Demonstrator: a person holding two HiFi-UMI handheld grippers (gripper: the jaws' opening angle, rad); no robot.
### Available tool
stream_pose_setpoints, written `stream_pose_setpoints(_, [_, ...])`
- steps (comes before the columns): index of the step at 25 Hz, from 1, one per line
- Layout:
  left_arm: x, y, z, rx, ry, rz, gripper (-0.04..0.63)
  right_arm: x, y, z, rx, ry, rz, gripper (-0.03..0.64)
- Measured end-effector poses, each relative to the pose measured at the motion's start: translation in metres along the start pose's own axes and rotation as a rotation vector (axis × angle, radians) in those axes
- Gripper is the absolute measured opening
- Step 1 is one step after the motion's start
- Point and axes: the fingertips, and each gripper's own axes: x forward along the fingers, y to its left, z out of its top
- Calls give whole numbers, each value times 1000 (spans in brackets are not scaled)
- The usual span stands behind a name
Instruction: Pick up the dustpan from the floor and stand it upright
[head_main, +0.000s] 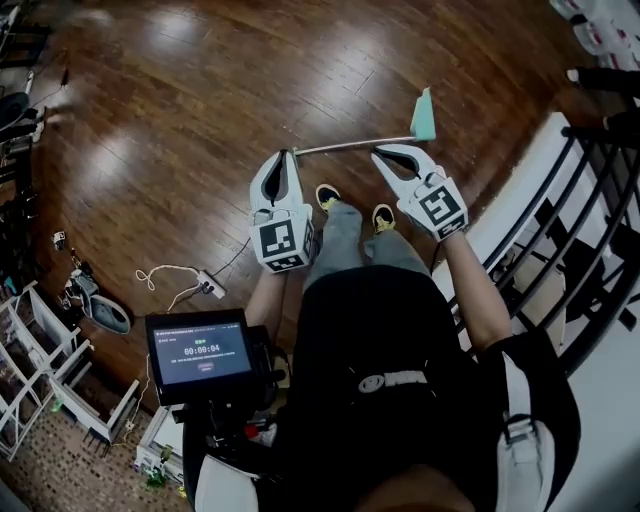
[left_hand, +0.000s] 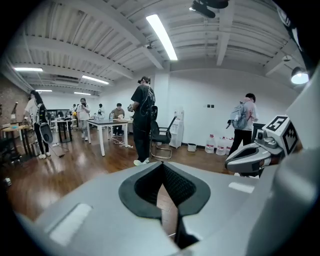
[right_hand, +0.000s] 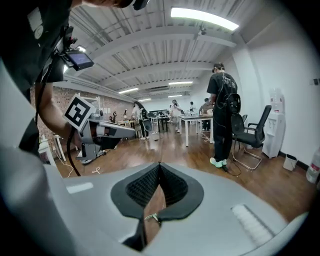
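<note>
The left hand-held gripper (head_main: 284, 154) and the right hand-held gripper (head_main: 384, 152) are both clenched with nothing between the jaws. If either meets the dustpan (head_main: 424, 116) like that, it would likely only nudge the thin handle (head_main: 350, 145) and roll it across the wooden floor (head_main: 180, 110). A grip far from the teal pan could also let that heavier end swing toward the railing (head_main: 600, 200). The dustpan lies flat just ahead of the tips. Both forearms reach forward side by side, with the hand-held grippers tilted slightly down above the person's shoes (head_main: 328, 196).
</note>
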Motion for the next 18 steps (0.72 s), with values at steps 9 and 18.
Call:
stream_pose_setpoints(9, [31,62,-61,-30,91,59,20,91,0,-16,-47,85,143,3])
stream_pose_setpoints(18, [81,80,-221,-102,263,124,20,197,-21,-203,21,293,305,5])
